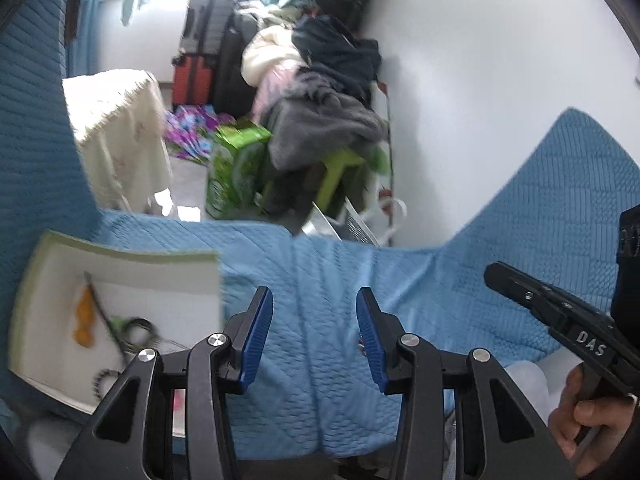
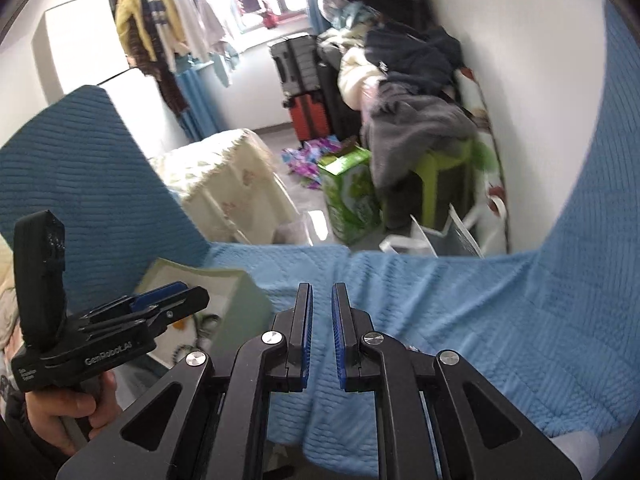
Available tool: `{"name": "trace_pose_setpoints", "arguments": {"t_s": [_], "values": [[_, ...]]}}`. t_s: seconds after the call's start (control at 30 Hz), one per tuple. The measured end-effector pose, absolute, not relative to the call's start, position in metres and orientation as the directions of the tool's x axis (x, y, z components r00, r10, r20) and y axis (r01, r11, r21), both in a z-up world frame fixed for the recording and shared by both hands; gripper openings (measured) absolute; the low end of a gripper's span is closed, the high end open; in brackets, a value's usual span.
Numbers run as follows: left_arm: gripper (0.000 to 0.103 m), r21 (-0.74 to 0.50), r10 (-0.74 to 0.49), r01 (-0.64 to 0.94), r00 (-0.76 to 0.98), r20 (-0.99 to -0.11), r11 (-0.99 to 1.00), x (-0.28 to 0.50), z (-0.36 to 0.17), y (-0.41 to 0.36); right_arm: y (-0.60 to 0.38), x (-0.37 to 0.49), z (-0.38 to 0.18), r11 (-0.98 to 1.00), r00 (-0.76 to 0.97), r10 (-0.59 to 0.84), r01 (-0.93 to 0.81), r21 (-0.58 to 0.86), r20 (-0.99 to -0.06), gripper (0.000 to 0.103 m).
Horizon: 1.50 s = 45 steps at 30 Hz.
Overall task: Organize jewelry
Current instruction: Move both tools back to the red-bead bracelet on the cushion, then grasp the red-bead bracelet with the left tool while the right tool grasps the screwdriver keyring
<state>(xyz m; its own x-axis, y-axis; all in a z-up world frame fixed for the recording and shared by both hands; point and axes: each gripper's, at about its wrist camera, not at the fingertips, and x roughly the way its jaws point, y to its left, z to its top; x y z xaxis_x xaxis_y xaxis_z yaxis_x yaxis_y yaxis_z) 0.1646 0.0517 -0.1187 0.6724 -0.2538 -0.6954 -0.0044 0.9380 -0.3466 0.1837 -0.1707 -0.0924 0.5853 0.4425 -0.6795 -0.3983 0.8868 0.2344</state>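
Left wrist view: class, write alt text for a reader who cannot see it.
The left gripper hangs open and empty over a blue quilted cover. To its left lies a shallow box holding jewelry pieces, blurred. At the right edge a hand holds the right gripper; behind is a cluttered room.

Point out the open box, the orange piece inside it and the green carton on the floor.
open box (image 1: 120, 258), left wrist view, on its far wall.
orange piece (image 1: 85, 316), left wrist view, on its middle.
green carton (image 2: 352, 196), right wrist view, on its front face.
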Motion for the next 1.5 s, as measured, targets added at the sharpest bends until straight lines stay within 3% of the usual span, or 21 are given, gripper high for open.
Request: {"name": "trace_pose_setpoints", "arguments": {"t_s": [0.17,0.37,0.43,0.57,0.73,1.13,1.2,1.5], "values": [[0.043,-0.407,-0.320,-0.002,0.615,-0.721,0.913,0.178,-0.162,0.022,-0.201,0.192,-0.137,0.899,0.552,0.423,-0.355,0.257,-0.719,0.022],[0.042,-0.415,-0.367,0.046,0.559,-0.743,0.909,0.196,-0.207,-0.013,-0.225,0.204,-0.185,0.911,0.528,0.399,-0.320,0.260,-0.749,0.022],[0.030,-0.404,-0.376,0.069,0.533,-0.758,0.912,0.206,-0.225,-0.028,-0.232,0.208,-0.204,0.918,0.516,0.384,-0.306,0.254,-0.766,0.022],[0.027,-0.392,-0.386,0.096,0.486,-0.784,0.915,0.219,-0.256,-0.049,-0.242,0.213,-0.228,0.925,0.501,0.368,-0.281,0.255,-0.783,0.022],[0.015,-0.357,-0.371,0.119,0.434,-0.821,0.927,0.233,-0.287,-0.075,-0.257,0.220,-0.243,0.930,0.499,0.363,-0.247,0.273,-0.787,0.022],[0.010,-0.170,-0.215,0.142,0.426,-0.879,0.975,0.245,-0.309,-0.115,-0.268,0.225,-0.253,0.929,0.491,0.368,-0.230,0.289,-0.790,0.022],[0.005,-0.159,-0.205,0.143,0.422,-0.883,0.977,0.245,-0.310,-0.116,-0.266,0.226,-0.254,0.929,0.489,0.369,-0.232,0.289,-0.790,0.022],[0.004,-0.220,-0.275,0.168,0.487,-0.829,0.961,0.238,-0.281,-0.112,-0.264,0.228,-0.257,0.929,0.486,0.368,-0.228,0.292,-0.792,0.022]]}}
